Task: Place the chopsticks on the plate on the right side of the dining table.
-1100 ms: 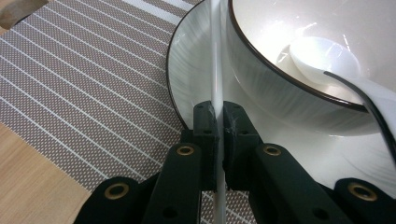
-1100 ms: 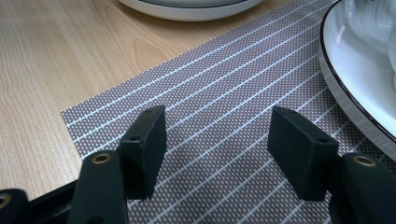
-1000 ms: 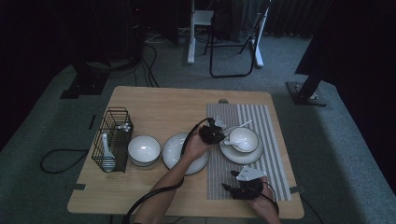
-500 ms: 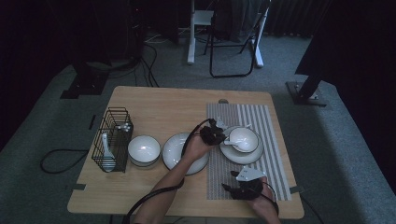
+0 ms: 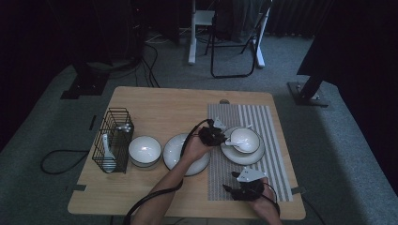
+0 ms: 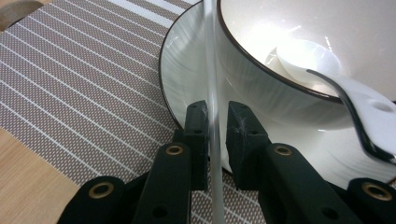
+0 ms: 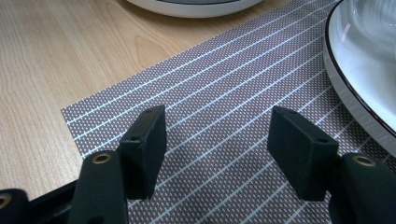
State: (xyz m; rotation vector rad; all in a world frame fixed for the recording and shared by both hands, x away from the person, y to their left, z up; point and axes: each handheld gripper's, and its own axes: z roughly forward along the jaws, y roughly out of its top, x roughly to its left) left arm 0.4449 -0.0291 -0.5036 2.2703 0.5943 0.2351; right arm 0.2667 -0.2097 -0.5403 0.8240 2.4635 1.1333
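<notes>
Pale wood desk, dim room. Far left: black wire basket holding white spoons. Next right, small white bowl, then empty plate. Left gripper at left rim of dark-rimmed saucer on striped placemat; jaws have just been opening, rim between them, narrow gaps either side, pads not pressing. Saucer carries bowl with white spoon inside. Near right: right gripper low over placemat's near edge, jaws spread, nothing between.
</notes>
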